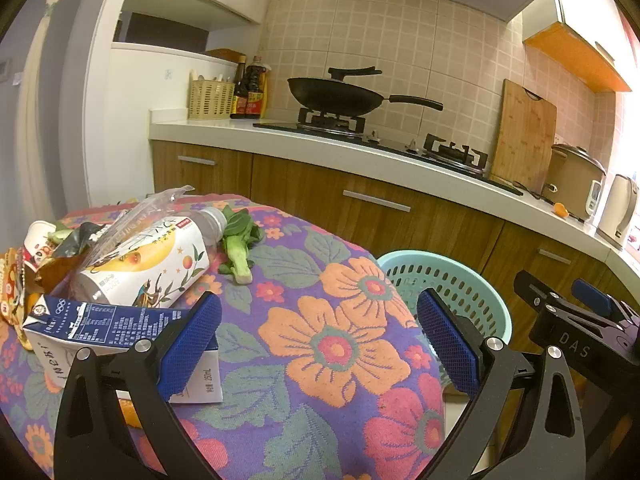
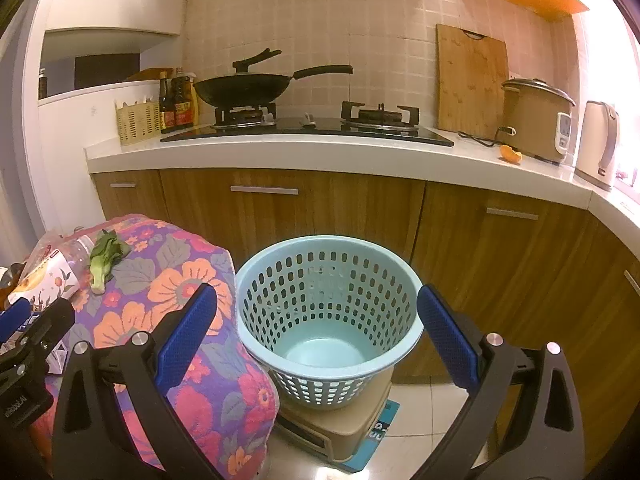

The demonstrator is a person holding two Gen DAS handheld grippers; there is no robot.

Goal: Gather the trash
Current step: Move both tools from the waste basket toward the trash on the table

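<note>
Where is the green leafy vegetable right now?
The bok choy lies on the flowered tablecloth, far left in the right wrist view, touching the neck end of the lying plastic bottle, left of the blue basket.

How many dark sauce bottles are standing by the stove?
2. Both dark glass sauce bottles stand side by side on the white counter, left of the black wok: the slimmer one nearest the yellow basket, the wider one beside it. A yellowish container behind may be another.

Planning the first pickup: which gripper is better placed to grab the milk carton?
Left. The left gripper hangs open with the milk carton beside its jaws; the right gripper faces the empty basket.
</note>
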